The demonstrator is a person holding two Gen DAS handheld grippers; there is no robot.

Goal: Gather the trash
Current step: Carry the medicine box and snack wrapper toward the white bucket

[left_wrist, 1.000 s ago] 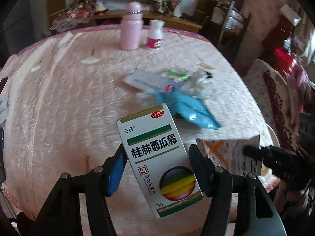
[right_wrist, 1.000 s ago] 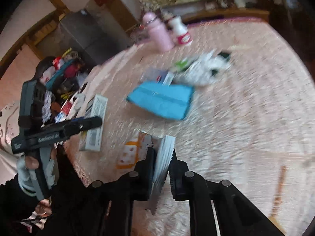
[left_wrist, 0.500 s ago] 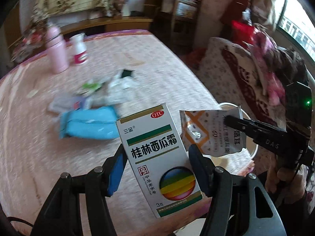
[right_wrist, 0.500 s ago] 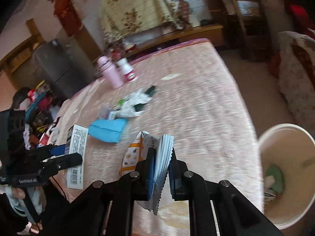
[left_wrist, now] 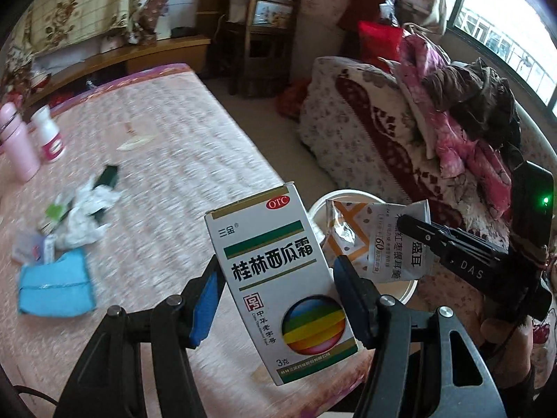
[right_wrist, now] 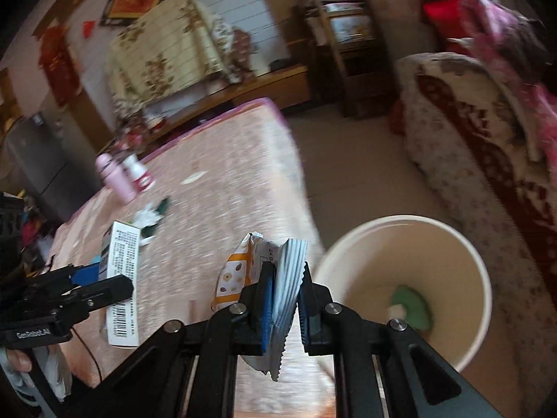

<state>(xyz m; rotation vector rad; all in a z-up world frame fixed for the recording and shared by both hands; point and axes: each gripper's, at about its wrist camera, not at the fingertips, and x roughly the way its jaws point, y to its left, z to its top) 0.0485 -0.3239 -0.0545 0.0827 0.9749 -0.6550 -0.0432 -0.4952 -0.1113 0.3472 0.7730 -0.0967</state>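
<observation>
My left gripper [left_wrist: 276, 278] is shut on a white medicine box [left_wrist: 278, 278] with a green band and a rainbow ball, held over the table's near corner. From the right wrist view the same box [right_wrist: 122, 278] shows edge-on at the left. An orange-and-silver snack wrapper [right_wrist: 275, 285] is pinched in my right gripper [right_wrist: 285, 278], close to the rim of the cream trash bin [right_wrist: 480, 271] on the floor. In the left wrist view that wrapper [left_wrist: 376, 240] hangs in front of the bin [left_wrist: 348, 195]. A green scrap lies inside the bin.
On the pink-clothed table [left_wrist: 174, 160] lie a blue packet [left_wrist: 55, 285], crumpled white paper [left_wrist: 87, 216], a pink bottle [left_wrist: 15, 146] and a small white bottle [left_wrist: 48, 136]. A patterned sofa [left_wrist: 383, 132] piled with clothes stands right of the bin. A wooden chair [left_wrist: 264, 31] is behind.
Both grippers swung right from over the table middle to its corner, each keeping its item. The trash bin came into view and now sits close under the wrapper.
</observation>
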